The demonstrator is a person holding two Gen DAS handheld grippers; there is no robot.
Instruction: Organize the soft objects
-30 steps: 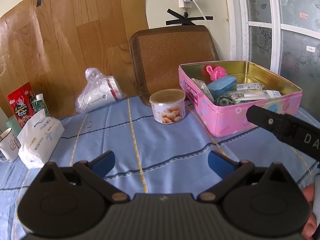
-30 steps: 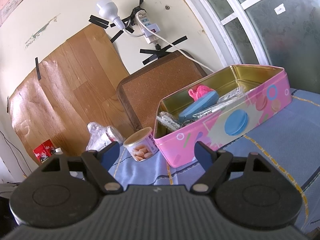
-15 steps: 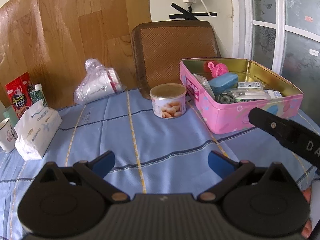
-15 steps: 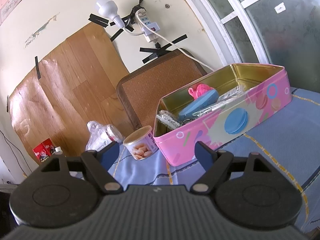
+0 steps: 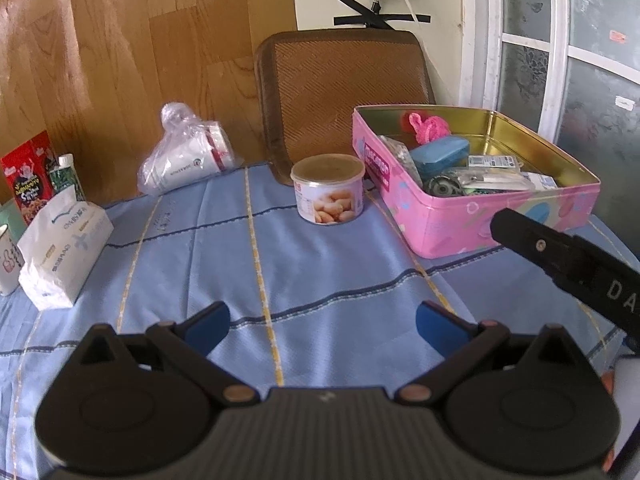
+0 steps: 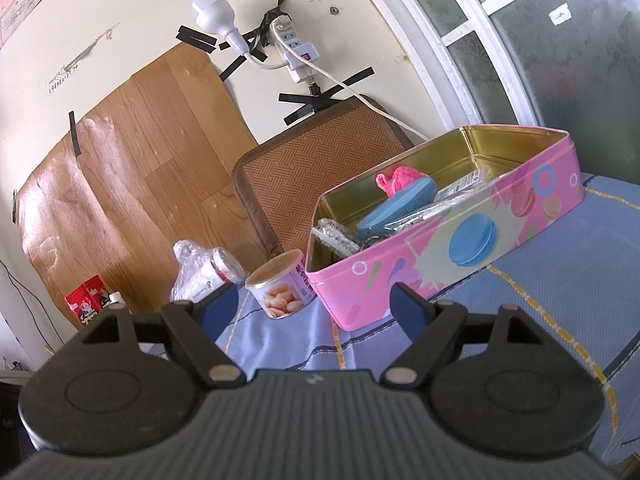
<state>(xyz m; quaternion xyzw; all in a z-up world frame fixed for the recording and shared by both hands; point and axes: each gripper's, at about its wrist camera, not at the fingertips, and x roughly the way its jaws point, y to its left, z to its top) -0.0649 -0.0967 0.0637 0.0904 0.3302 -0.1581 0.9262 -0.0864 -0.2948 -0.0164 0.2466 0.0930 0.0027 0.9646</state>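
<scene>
A pink tin box (image 5: 460,216) stands open on the blue tablecloth at the right; it also shows in the right wrist view (image 6: 460,248). Inside lie a pink knitted soft item (image 5: 426,126) (image 6: 396,178), a blue case (image 5: 438,154) (image 6: 396,210) and several small packets. My left gripper (image 5: 322,326) is open and empty above the cloth, well short of the box. My right gripper (image 6: 314,306) is open and empty, near the box's front wall; one of its black fingers (image 5: 560,256) shows in the left wrist view.
A round snack can (image 5: 328,188) (image 6: 280,286) stands left of the box. A plastic bag with paper cups (image 5: 188,160), a tissue pack (image 5: 64,248), a red carton (image 5: 26,184) and a mug (image 5: 8,260) are at the left. A brown chair back (image 5: 344,92) stands behind.
The left wrist view has tilted slightly, so the scene sits a little lower and straighter. The right gripper has barely moved. Both stay open and empty.
</scene>
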